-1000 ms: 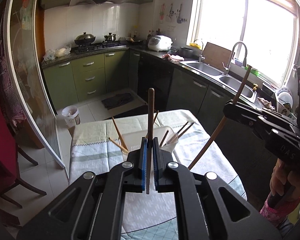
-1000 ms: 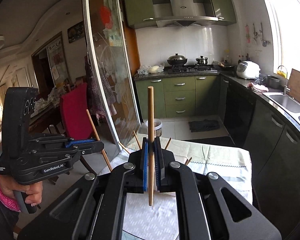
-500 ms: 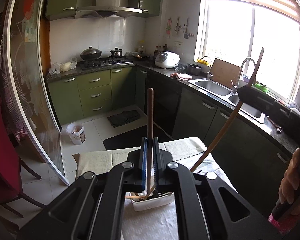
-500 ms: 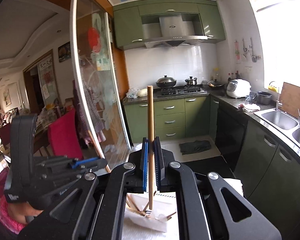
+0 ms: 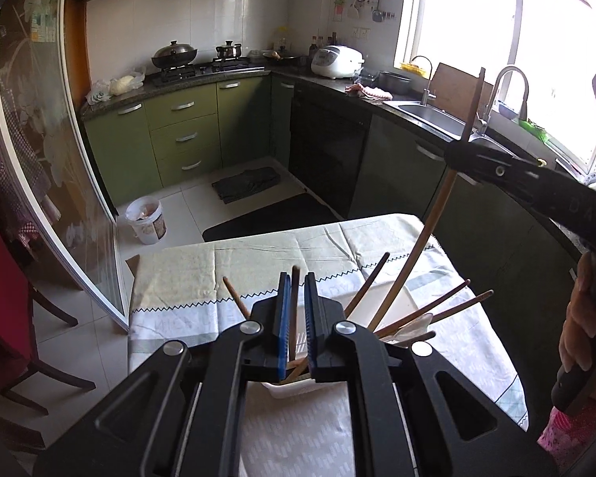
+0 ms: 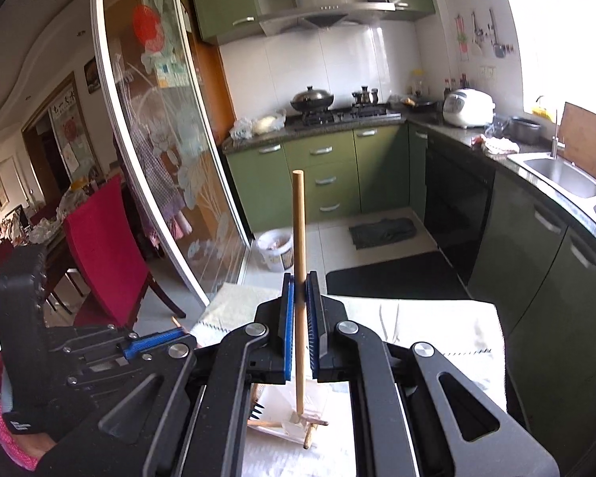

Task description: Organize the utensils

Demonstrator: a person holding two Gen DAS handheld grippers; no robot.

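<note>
Left wrist view: left gripper (image 5: 294, 320), jaws narrow, clamped on a brown chopstick (image 5: 295, 310) whose lower end reaches into the white tray (image 5: 397, 298) toward the worktop's (image 5: 258, 258) right edge. Loose chopsticks (image 5: 449, 308) fan out over the tray rim. Right gripper (image 5: 469, 155) sits above, pinching a long chopstick (image 5: 433, 230) that slants down into the same tray. Risk: two sticks entering one crowded tray may cross, levering the loose ones out over the right edge.

Right wrist view: right gripper (image 6: 300, 298), jaws narrow, holding the long chopstick (image 6: 299, 238) upright, tip touching the tray (image 6: 282, 409). Left gripper (image 6: 155, 344) is just beside. Risk: pressing down at a slant may tip or slide the light tray; early release lets the stick topple.
</note>
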